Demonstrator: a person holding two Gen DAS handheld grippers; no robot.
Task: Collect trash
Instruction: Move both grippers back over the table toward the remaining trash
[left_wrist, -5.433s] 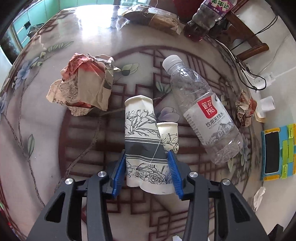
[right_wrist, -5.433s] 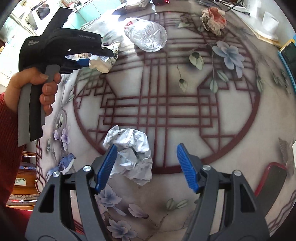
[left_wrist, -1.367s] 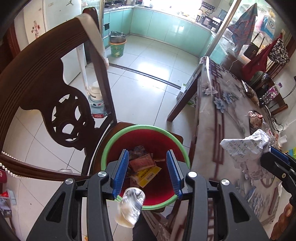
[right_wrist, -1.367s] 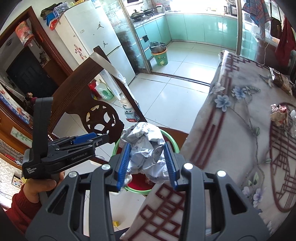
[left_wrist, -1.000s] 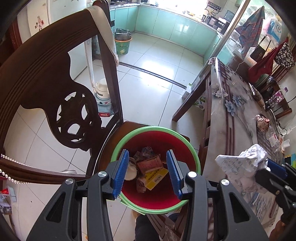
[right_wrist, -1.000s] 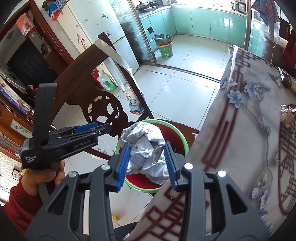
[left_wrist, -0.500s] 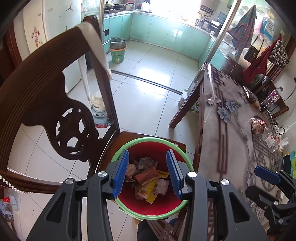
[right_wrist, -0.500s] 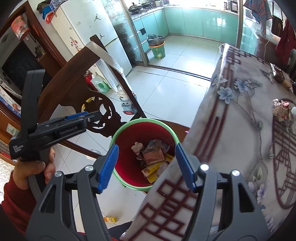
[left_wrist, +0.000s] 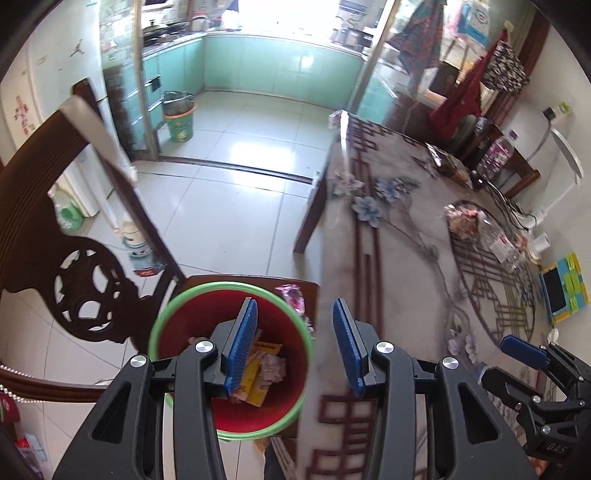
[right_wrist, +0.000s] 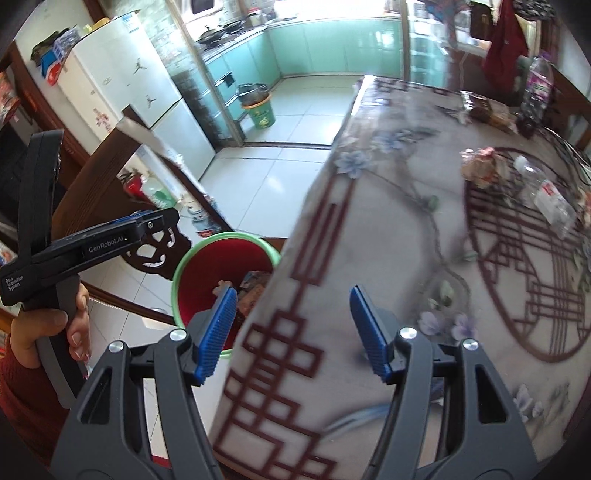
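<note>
The red bin (left_wrist: 258, 417) with the green rim sits on a chair seat just beside the near-left edge of the desk (left_wrist: 406, 280), and it already holds some trash: a yellow wrapper (left_wrist: 258, 373), a pale crumpled wad and other scraps lie at its bottom. Both claws are released and carry nothing: the left claw (left_wrist: 295, 347) hangs over the gap between the bin and the desk edge, its blue pads apart, and the right claw (right_wrist: 295, 332) hovers above the desk's near edge, its pads also spread with only the patterned cloth behind them. So part of the job looks done, but not all. Far right on the desk a crumpled reddish paper ball (right_wrist: 480, 170) and a clear plastic bottle (right_wrist: 546, 195) lying on its side, just beside each other, are yet to be collected, and smaller scraps may lie beyond them, too blurred to tell.
</note>
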